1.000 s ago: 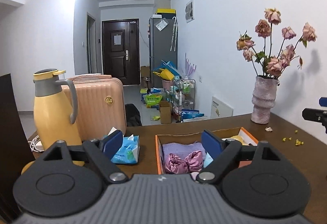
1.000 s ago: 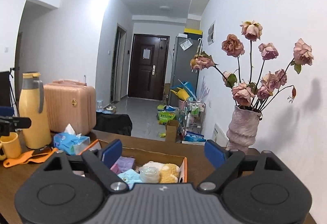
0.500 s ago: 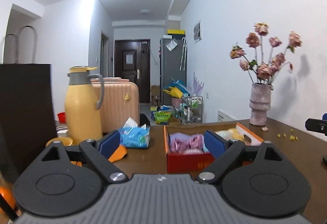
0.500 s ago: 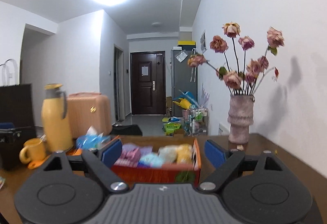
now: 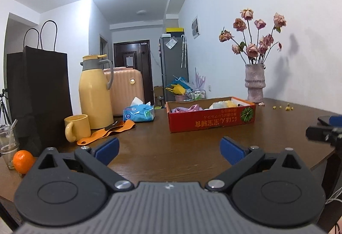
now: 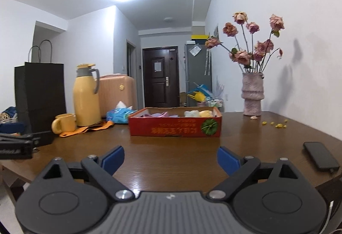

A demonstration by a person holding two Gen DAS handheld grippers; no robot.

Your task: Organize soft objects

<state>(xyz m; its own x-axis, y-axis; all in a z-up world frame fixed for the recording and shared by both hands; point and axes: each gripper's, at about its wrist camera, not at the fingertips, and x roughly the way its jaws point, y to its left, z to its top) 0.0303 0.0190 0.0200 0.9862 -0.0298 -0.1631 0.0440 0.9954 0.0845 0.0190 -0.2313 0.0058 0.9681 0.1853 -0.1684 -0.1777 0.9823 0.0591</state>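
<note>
Left wrist view: left gripper (image 5: pixel 169 150) and right gripper (image 6: pixel 170 158) both opening wide, empty, short of red box (image 5: pixel 211 122)

place: a lived-in home
signs: wooden table (image 6: pixel 181 161), vase of dried roses (image 6: pixel 252 93), fridge (image 5: pixel 174 67), suitcase (image 5: pixel 125 88), front door (image 6: pixel 160 76)

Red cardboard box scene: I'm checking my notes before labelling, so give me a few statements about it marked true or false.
1. The red cardboard box holds soft items. True.
2. The yellow mug stands inside the box. False: it stands on the table beside the yellow thermos.
3. The vase lies on its side. False: it stands upright.
4. A dark phone lies on the table. True.
5. The left gripper holds a cloth. False: nothing is between its opening jaws.
</note>
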